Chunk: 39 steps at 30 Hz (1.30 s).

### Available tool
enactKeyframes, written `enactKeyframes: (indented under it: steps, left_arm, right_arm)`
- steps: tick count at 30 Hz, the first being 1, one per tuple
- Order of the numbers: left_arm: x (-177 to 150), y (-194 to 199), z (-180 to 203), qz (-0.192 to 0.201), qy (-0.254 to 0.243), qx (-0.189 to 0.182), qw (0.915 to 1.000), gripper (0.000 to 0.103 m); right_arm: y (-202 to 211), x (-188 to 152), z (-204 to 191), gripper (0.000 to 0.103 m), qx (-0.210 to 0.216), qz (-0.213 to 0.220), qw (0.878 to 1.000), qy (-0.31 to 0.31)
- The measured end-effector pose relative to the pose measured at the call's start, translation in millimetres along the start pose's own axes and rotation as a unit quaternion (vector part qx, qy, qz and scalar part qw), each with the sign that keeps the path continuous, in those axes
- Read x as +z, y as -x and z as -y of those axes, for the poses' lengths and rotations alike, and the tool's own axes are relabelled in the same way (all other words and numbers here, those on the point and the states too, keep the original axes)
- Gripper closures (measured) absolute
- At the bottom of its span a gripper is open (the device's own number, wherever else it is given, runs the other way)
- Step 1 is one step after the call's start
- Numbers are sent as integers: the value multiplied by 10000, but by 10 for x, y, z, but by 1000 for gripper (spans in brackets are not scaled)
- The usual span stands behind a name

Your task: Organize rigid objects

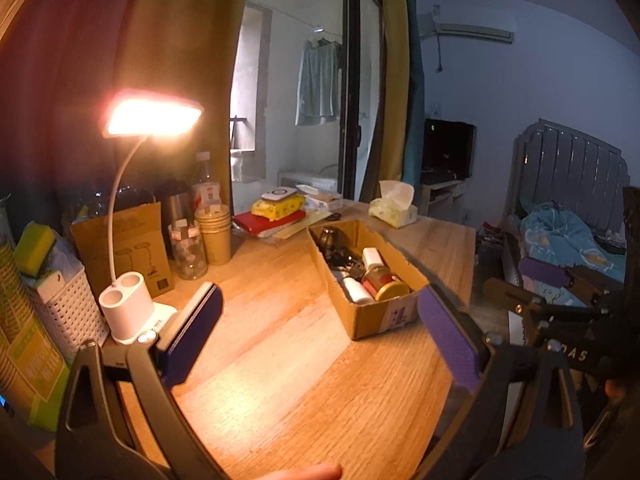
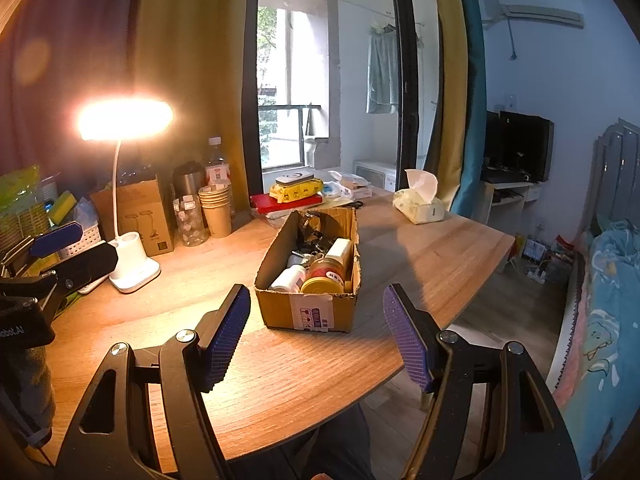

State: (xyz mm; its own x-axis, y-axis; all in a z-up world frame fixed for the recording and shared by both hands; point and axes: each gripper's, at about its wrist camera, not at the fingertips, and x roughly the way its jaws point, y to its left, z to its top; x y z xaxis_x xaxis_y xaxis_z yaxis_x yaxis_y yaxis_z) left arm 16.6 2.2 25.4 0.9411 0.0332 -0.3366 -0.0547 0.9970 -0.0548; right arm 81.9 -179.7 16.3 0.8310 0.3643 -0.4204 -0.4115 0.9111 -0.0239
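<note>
Both claws stand released and empty: the left claw [image 1: 320, 332] and right claw [image 2: 316, 340] hover over the wood-grain table [image 2: 420, 248]. At twelve o'clock sits a cardboard box [image 2: 308, 312] holding jars; a lit lamp [image 2: 124, 120] glows at ten o'clock.

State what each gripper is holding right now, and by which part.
Nothing is held. The left gripper and the right gripper both stand open over the bare table, short of the cardboard box.
</note>
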Motion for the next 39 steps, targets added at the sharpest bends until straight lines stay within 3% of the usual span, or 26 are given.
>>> enactKeyframes:
  steps: [39]
  left_arm:
    - [6, 35, 23, 14, 40, -55, 10000, 4]
  right_arm:
    - [1, -7, -38, 31, 20, 26, 10000, -5]
